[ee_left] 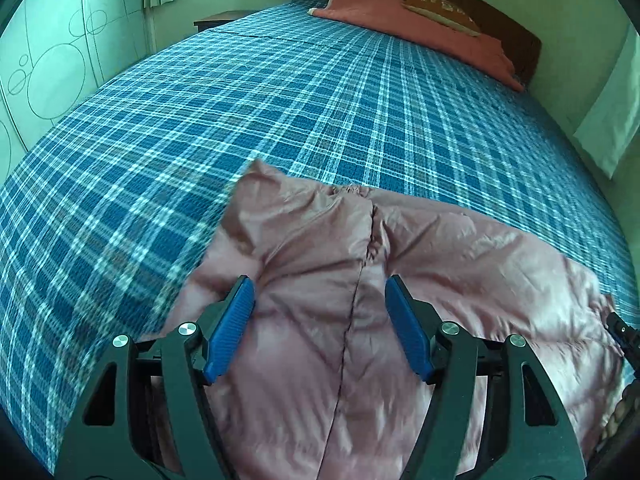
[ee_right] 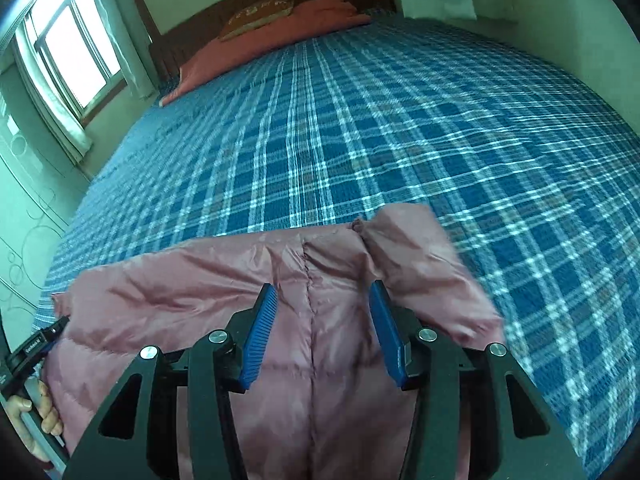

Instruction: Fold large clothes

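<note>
Big blue plaid bed (ee_left: 280,120), and the pink puffer jacket (ee_left: 340,340) lies spread at its near edge, center seam running away toward the headboard. Looks like the early folding step: nothing tucked in yet, I'd say. Left gripper (ee_left: 320,324) hovers over the jacket, jaws wide apart, empty. Right gripper (ee_right: 322,332) likewise gaping, holding nothing. Next move likely calls for pinching a side edge or sleeve (ee_right: 420,248) and carrying it inward.

Home bedroom, plaid-sheeted bed (ee_left: 320,92), wooden headboard (ee_right: 192,36), curtained window (ee_right: 76,48)
</note>
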Action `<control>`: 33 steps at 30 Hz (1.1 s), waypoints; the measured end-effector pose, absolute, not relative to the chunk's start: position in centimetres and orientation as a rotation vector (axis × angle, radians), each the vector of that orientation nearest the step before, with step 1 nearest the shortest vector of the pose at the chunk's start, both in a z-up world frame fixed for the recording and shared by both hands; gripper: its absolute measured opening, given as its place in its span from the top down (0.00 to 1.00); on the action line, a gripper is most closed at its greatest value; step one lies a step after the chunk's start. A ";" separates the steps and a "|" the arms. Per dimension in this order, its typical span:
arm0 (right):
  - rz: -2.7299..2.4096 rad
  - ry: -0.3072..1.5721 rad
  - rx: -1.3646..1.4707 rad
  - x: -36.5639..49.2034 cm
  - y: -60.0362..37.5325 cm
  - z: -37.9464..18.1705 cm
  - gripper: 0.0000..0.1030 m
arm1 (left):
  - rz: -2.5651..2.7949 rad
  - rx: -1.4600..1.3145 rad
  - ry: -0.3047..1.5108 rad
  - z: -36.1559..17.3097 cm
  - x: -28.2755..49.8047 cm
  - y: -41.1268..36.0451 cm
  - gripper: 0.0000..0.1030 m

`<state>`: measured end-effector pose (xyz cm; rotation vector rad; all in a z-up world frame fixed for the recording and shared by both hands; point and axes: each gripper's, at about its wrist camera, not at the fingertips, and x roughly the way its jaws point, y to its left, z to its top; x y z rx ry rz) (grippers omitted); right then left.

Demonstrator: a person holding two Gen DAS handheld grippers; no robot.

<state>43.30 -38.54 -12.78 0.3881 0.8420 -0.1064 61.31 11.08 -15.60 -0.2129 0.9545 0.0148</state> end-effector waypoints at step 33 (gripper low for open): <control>-0.038 0.654 1.124 21.8 -39.4 -19.6 0.38 | 0.011 -0.953 0.841 -19.3 36.4 18.2 0.23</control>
